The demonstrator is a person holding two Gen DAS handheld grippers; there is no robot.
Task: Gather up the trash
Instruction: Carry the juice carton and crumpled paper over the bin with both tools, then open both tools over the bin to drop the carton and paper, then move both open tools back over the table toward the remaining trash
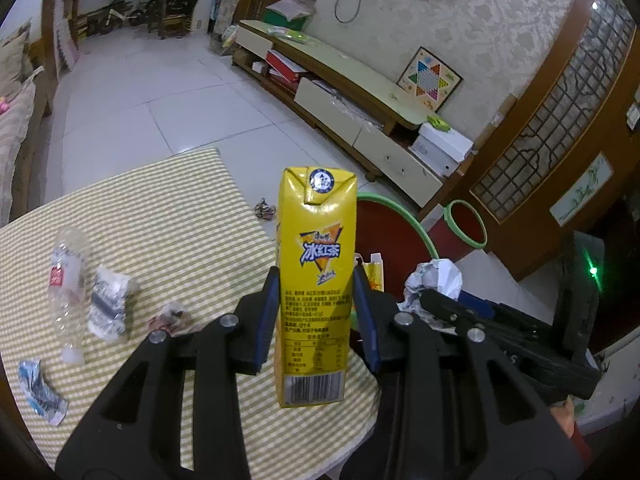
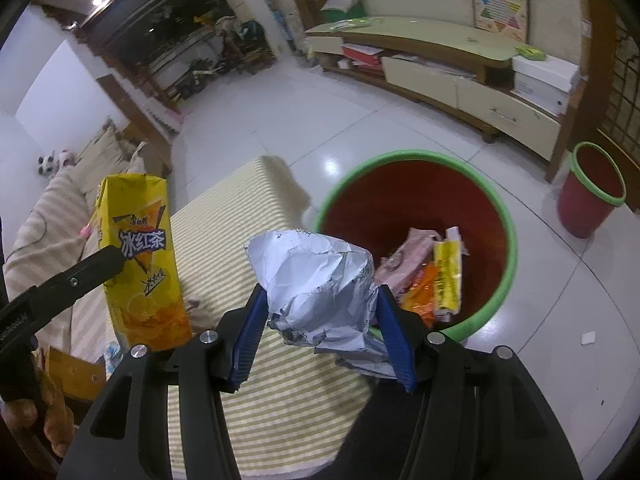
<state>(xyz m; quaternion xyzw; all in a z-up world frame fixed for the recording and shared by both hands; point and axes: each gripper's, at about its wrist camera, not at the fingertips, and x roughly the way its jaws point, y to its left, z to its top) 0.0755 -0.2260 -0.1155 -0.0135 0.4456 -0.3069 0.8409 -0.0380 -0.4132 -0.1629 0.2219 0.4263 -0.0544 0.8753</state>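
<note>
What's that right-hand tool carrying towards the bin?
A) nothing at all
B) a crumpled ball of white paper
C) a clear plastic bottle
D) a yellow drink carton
B: the right tool has its blue pads pressed on a crumpled ball of white paper, near the red bin; the yellow drink carton sits in the left tool.

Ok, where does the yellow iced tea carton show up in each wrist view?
Left wrist: yellow carton centre frame, upright, clamped in the left gripper.
Right wrist: same carton at left, beside the crumpled paper in the right gripper.
Shared landmark: the green-rimmed red bin, also.
</note>
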